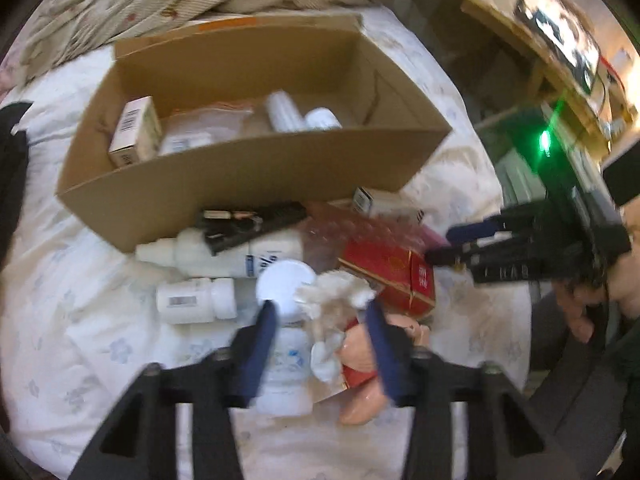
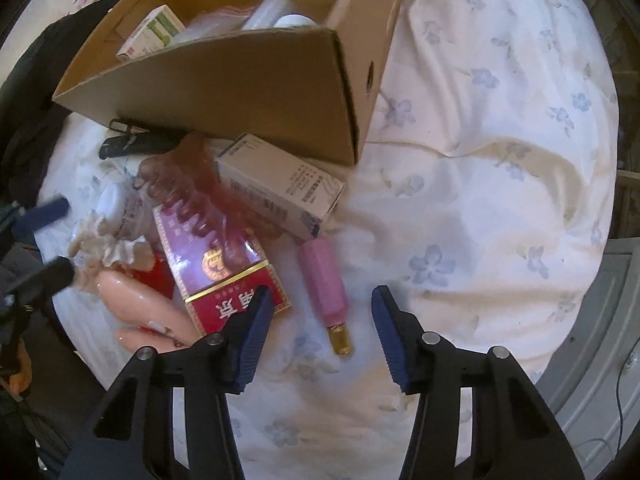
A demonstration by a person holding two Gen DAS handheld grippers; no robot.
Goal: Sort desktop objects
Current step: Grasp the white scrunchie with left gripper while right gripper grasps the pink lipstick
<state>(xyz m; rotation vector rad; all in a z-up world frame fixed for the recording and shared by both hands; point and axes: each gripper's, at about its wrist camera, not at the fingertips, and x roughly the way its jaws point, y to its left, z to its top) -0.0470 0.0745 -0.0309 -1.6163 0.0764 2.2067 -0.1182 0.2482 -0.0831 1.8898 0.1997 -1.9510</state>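
My left gripper [image 1: 320, 320] points down over a pile on the flowered bedsheet. Its blue fingers flank a white bottle [image 1: 284, 292] and a crumpled tissue [image 1: 340, 292]; blur hides whether the pads press. My right gripper [image 2: 320, 304] is open, and a pink tube with a gold end [image 2: 324, 280] lies between its fingertips. Its left fingertip overlaps a corner of a red carton [image 2: 224, 264]. Behind the pile stands an open cardboard box [image 1: 240, 176] holding a small carton, a plastic bag and white bottles. The right gripper [image 1: 444, 246] also shows in the left wrist view.
Around the pile lie two more white bottles [image 1: 224, 256], a black tool [image 1: 248, 224], a white carton [image 2: 280, 188], bubble wrap [image 2: 184, 184] and a peach plastic piece [image 2: 148, 300]. A desk with a monitor [image 1: 560, 40] stands at back right. Rumpled quilt lies behind the box.
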